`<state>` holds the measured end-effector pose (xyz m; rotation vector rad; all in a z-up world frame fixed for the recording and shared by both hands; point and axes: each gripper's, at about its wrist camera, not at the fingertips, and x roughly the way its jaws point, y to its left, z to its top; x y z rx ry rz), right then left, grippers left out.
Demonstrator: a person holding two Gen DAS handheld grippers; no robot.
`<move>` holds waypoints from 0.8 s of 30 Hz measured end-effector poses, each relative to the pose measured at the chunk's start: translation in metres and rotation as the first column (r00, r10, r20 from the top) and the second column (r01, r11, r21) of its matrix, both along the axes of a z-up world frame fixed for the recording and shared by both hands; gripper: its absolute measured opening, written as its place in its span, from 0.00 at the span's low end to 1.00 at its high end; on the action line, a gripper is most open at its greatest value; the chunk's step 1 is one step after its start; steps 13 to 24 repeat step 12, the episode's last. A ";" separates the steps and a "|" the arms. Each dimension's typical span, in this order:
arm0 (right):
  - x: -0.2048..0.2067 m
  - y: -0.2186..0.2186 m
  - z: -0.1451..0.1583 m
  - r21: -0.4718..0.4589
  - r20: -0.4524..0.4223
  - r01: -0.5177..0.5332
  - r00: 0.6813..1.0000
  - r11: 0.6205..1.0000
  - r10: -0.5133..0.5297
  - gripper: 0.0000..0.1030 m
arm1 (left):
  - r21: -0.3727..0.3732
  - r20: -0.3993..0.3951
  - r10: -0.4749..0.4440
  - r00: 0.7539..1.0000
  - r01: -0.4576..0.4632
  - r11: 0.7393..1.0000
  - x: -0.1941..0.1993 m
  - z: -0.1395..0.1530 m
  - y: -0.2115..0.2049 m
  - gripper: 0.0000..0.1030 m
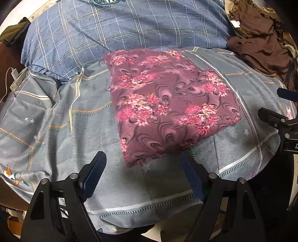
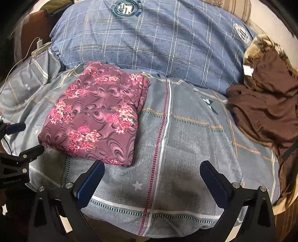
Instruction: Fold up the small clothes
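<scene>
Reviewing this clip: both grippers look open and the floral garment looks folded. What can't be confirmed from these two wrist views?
- Floral garment: its type and inner layers are hidden by its own top fold, in both views.
- Brown garment: cut off by the right edge in both views; its white tag is too small to read.
- Round emblem on the plaid pillow: cut by the top edge in the left view, blurred in the right.

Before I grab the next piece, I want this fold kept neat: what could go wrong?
The floral garment lies folded near the left tongs, so a sweep could snag its edge. The brown clothes are a crumpled heap, so the right tongs may lift several layers at once.
</scene>
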<state>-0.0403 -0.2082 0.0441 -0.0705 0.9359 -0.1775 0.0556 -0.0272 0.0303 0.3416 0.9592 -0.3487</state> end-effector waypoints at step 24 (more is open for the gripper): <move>0.000 -0.011 0.000 -0.013 0.002 0.035 0.999 0.999 -0.035 1.00 | -0.071 0.021 0.001 1.000 0.000 0.997 0.003 0.020 -0.006 0.80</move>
